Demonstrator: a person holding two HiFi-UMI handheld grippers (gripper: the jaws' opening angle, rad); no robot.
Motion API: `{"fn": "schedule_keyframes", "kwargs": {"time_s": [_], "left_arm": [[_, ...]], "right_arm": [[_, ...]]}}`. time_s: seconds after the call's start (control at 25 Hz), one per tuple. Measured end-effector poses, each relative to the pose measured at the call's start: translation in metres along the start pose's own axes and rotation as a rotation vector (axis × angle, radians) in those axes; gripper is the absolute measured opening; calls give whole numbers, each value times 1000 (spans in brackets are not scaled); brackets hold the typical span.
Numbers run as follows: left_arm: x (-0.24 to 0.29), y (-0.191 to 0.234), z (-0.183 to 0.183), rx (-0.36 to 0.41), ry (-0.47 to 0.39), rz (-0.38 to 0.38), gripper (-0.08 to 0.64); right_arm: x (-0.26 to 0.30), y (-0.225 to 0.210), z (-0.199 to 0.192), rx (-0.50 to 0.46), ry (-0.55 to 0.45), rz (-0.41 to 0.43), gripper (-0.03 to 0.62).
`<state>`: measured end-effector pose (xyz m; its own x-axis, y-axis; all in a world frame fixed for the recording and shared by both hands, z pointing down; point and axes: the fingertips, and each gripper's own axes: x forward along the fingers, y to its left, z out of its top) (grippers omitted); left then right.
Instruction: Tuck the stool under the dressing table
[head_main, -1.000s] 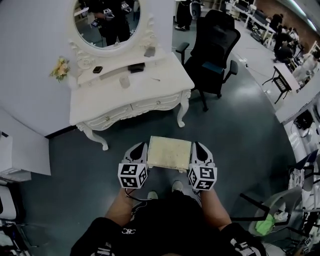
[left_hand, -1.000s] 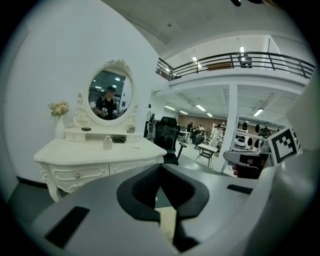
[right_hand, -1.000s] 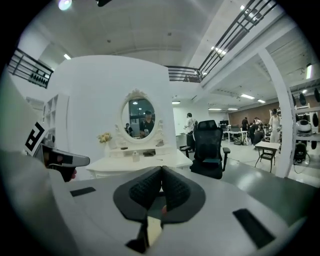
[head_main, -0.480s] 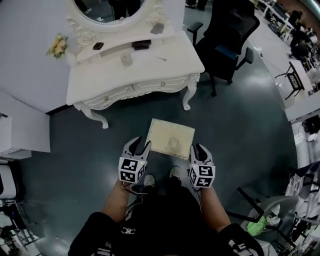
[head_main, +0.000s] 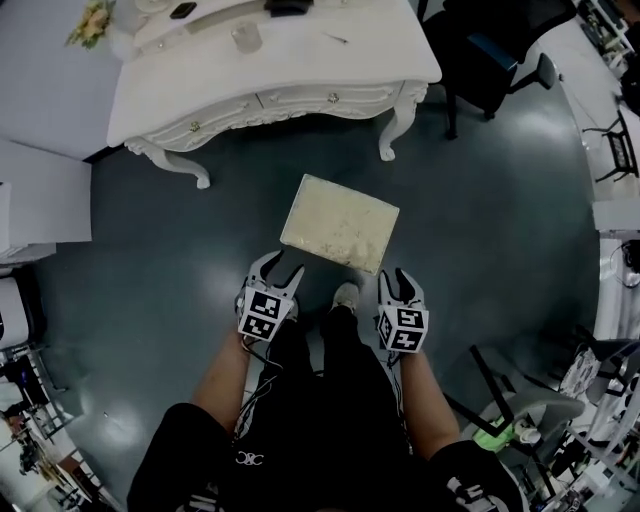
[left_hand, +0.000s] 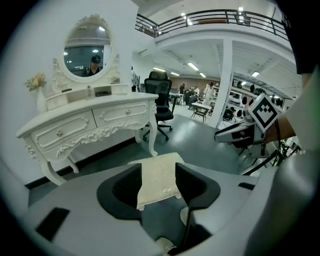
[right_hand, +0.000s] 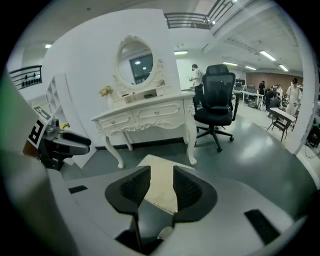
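The stool (head_main: 340, 222), a low seat with a cream cushion, stands slightly askew on the grey floor in front of the white dressing table (head_main: 270, 75). My left gripper (head_main: 280, 269) sits just behind the stool's near left corner and my right gripper (head_main: 399, 281) just behind its near right corner. Both sets of jaws are opening and hold nothing. In the left gripper view the stool (left_hand: 160, 181) shows beyond the left gripper (left_hand: 158, 168), untouched. The right gripper view shows the stool (right_hand: 162, 187) past the right gripper (right_hand: 161, 174), with the dressing table (right_hand: 150, 112) behind.
A black office chair (head_main: 490, 45) stands right of the table. A white cabinet (head_main: 40, 195) is at the left. My shoe (head_main: 345, 296) is just behind the stool. A glass (head_main: 245, 38) and flowers (head_main: 90, 22) sit on the table. Metal frames crowd the lower right.
The stool has gone down from between the shut grippers to the floor. Both grippers sank with it, let go and opened, and now sit behind its near edge.
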<state>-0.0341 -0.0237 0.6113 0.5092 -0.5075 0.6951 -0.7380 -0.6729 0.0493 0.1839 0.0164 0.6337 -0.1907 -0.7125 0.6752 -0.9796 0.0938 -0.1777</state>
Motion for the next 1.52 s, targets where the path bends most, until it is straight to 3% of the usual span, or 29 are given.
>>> {"fn": "schedule_keyframes", "kwargs": {"time_s": [0.24,0.48,0.88,1.24,1.52], "left_arm": [[60,14,-61,-19,83,-10,213],[120,41,-121,-107,138,-23,220],[208,72,-215,-89,253,-30,232],[254,92,-248,-63,321,-20,241],[258,89,-244,-75,278,-31,241]], "right_arm": [[57,-16,-63,-29,107,22,173],[121,-37,-124,-48,185,47,193],[198,-55,-209,-24,307,89,232],[230,-63,-236,43,386,95,221],[237,-64,-238,42,417,123,212]]}}
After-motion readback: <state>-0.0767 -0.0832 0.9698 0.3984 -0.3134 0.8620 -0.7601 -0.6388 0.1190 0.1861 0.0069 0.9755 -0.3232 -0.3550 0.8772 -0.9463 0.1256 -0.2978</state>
